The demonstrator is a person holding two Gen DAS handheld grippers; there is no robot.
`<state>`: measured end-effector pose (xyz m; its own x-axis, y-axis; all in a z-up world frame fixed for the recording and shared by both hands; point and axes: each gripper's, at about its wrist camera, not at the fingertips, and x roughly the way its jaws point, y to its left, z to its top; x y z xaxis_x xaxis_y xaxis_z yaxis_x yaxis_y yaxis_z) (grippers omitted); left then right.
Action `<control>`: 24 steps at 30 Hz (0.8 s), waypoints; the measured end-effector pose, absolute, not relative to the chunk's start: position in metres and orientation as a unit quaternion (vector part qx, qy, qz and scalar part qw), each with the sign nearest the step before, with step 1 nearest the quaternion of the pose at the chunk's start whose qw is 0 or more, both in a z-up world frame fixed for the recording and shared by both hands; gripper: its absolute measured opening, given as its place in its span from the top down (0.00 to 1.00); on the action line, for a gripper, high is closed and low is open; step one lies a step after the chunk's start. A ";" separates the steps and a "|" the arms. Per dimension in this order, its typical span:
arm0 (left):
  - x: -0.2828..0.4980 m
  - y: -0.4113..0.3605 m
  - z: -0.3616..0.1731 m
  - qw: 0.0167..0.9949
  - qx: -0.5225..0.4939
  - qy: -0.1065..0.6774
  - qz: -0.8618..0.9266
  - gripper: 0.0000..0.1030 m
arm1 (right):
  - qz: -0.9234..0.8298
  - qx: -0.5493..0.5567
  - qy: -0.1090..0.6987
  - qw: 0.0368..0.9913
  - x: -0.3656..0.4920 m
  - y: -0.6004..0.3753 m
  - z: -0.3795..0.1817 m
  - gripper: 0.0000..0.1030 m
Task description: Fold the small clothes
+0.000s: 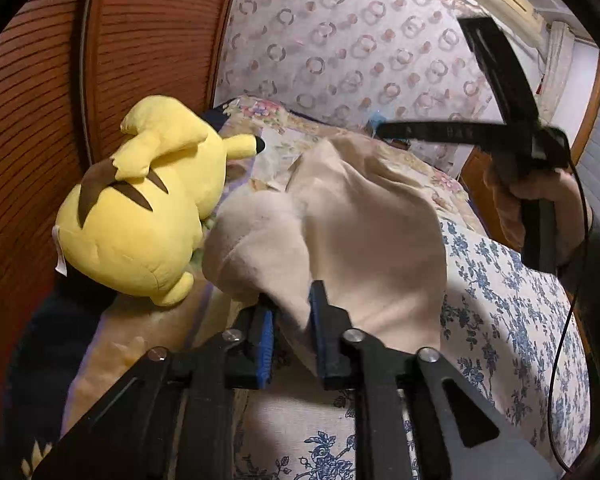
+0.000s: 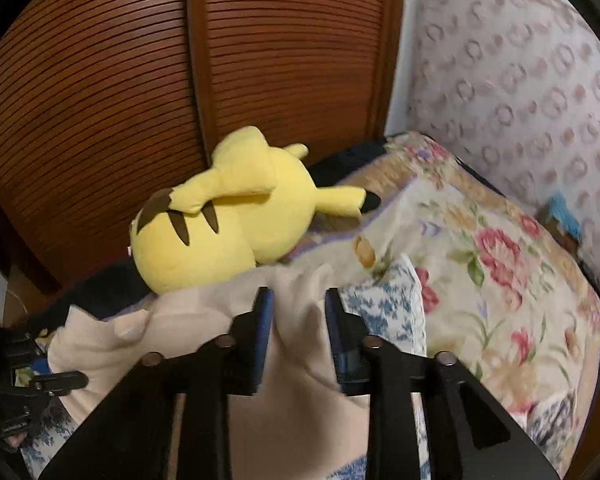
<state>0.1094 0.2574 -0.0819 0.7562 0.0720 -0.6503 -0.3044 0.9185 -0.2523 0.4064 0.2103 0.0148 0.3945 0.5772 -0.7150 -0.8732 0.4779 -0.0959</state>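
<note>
Nearest the lens, the left tongs [image 1: 290,312] stand slightly apart with a fold of the soft cream-beige cotton garment [image 1: 352,216] passing between their blue pads; whether the pads actually press the cloth cannot be told. The right tongs [image 2: 298,312] show the same: a gap between the blue pads, the beige cloth [image 2: 204,320] running through it, grip uncertain.

The garment lies heaped on the bed with the blue-flowered white cover [image 1: 512,296], just beside the yellow plush toy with brown back stripes [image 1: 140,208], and partly over a quilt printed with red and pink flowers [image 2: 492,248].

The cloth looks light, limp and a little slack, so it will likely sag and bunch wherever it is not supported. Holding it at a hem or at two corners, one per tongs, should spread it flat best.

Its outline is hard to read: sleeves, legs or neckline are buried in the folds, and its near edge is hidden behind both sets of tongs. A hand [image 1: 540,196] holding the right tool is blurred.
</note>
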 end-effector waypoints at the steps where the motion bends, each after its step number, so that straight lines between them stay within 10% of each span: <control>1: 0.107 0.256 -0.079 0.924 -0.168 0.328 0.105 0.72 | 0.448 -0.231 0.312 0.805 0.404 0.204 0.014 0.72; 13: 0.097 0.206 -0.029 0.951 -0.100 0.280 0.080 0.27 | 0.393 -0.148 0.287 0.861 0.310 0.075 0.026 0.58; 24: 0.092 0.128 0.000 0.963 -0.057 0.262 0.018 0.23 | 0.320 -0.072 0.271 0.905 0.213 -0.026 0.031 0.36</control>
